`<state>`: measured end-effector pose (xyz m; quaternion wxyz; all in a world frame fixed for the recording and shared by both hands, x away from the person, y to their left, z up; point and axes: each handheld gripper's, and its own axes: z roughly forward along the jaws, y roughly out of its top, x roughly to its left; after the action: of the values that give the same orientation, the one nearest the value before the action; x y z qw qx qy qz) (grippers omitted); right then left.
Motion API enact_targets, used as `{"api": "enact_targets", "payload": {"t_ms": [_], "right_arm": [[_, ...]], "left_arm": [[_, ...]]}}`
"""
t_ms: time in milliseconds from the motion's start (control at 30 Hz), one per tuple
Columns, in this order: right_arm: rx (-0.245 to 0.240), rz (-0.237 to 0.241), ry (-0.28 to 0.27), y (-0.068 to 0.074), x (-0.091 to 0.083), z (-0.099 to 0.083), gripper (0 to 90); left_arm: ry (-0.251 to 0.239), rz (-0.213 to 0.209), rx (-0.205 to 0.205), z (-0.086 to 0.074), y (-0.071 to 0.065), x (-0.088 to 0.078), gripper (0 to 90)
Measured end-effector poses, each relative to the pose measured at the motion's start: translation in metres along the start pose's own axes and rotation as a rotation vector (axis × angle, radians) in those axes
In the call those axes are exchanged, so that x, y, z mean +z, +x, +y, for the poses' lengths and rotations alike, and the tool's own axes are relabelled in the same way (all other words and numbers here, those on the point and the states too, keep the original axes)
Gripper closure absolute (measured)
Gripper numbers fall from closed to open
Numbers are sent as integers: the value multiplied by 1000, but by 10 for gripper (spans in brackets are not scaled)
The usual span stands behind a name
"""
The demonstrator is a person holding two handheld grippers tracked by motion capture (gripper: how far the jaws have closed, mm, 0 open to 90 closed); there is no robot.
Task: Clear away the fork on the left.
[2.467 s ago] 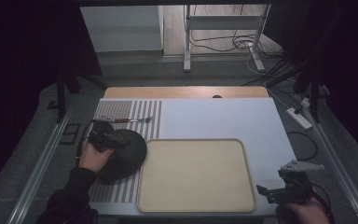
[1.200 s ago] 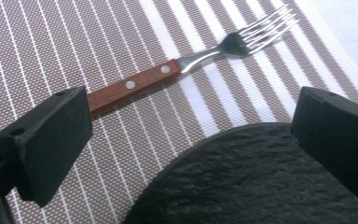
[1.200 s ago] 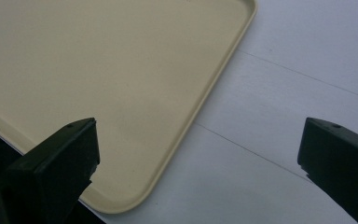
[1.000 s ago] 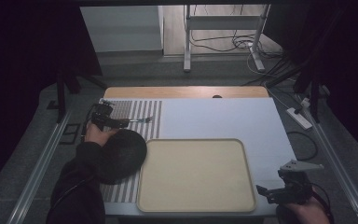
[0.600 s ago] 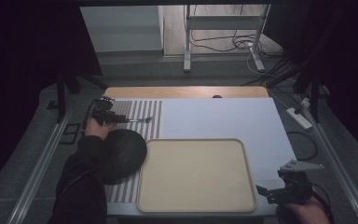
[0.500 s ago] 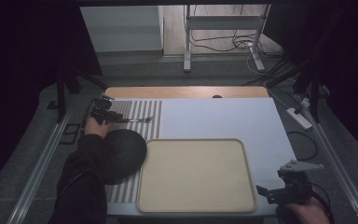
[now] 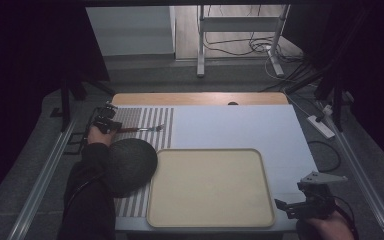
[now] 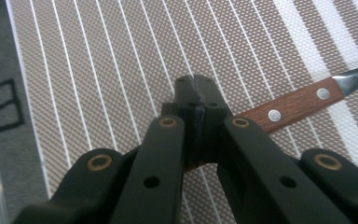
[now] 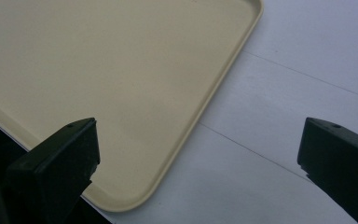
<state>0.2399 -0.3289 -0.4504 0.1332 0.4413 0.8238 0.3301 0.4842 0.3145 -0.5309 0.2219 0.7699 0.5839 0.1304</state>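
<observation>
We see the left gripper (image 8: 195,100) with jaws just closed on the wooden-handled steel utensil (image 8: 292,105), which lies on the striped woven placemat (image 8: 121,70). It looks stiff and light; the riveted handle gives the surest hold. The right gripper (image 9: 200,154) stands open.

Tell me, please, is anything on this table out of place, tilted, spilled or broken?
Nothing stands out. The wooden-handled knife lies flat on the striped placemat, its handle end clamped in the left gripper. The dark round plate sits beside the empty beige tray. No spill or damage shows.
</observation>
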Motion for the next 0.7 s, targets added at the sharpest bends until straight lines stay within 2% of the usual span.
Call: {"api": "enact_targets", "payload": {"t_ms": [133, 433, 633, 700], "right_arm": [[-5, -3, 2, 1, 0, 0, 0], [-9, -3, 8, 1, 1, 0, 0], [-15, -2, 9, 2, 1, 1, 0], [-14, 0, 7, 1, 1, 1, 0]], "left_arm": [[39, -18, 37, -5, -5, -6, 892], [67, -97, 34, -20, -8, -16, 892], [38, -113, 19, -23, -5, -16, 888], [26, -107, 12, -23, -5, -15, 827]]}}
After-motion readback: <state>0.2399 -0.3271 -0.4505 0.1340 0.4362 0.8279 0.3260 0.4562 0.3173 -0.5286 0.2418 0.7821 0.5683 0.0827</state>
